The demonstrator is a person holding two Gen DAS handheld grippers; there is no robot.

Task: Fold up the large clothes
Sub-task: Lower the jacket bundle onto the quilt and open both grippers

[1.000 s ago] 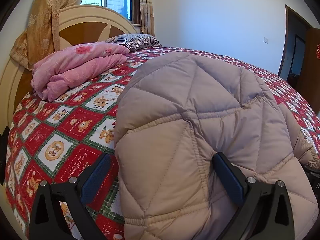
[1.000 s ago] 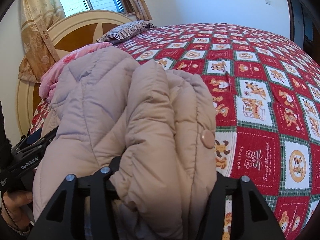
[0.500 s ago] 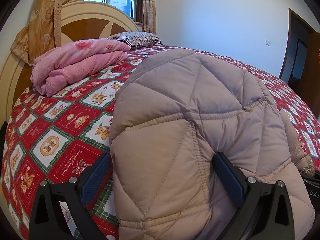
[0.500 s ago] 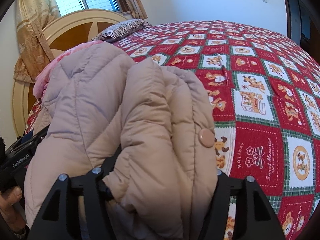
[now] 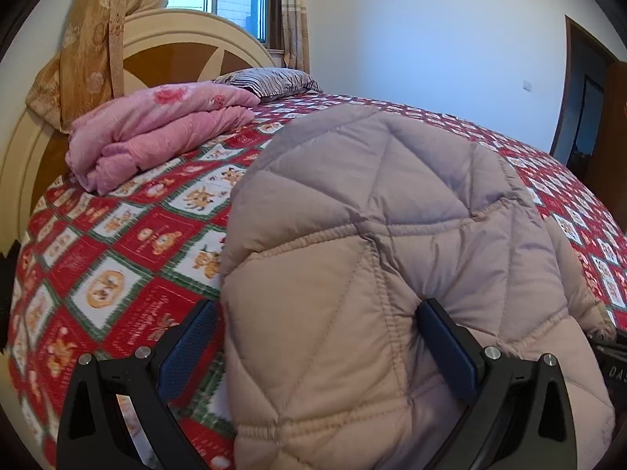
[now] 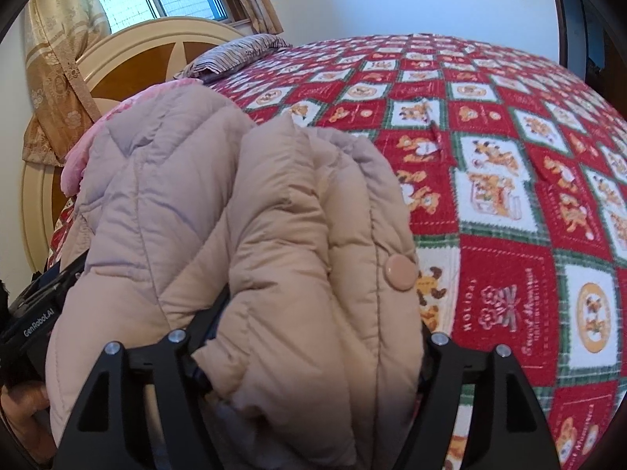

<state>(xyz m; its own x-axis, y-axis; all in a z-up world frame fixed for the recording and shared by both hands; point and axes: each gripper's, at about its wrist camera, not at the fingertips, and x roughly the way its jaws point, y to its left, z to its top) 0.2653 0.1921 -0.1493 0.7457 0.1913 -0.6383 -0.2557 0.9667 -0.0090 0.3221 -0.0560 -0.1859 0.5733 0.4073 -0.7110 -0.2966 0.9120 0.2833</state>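
A beige quilted puffer jacket point(image 5: 384, 235) is bunched in thick folds over the bed. My left gripper point(image 5: 317, 333) is shut on a thick fold of it, blue pads point(image 5: 446, 337) pressed into the padding. In the right wrist view the same jacket point(image 6: 235, 215) fills the left and middle, with a round snap button point(image 6: 400, 267). My right gripper point(image 6: 313, 333) is shut on another thick fold, its fingertips buried in fabric. The left gripper's body point(image 6: 35, 325) and the hand holding it show at the left edge.
The bed has a red, white and green bear-patterned quilt point(image 5: 117, 258), also in the right wrist view point(image 6: 509, 180). A folded pink blanket point(image 5: 156, 133) and a striped pillow point(image 5: 270, 80) lie by the round headboard point(image 5: 176, 51). A doorway point(image 5: 584, 109) is far right.
Both grippers have risen a little with the jacket still held. The bed looks lower and more of the quilt shows around the jacket.
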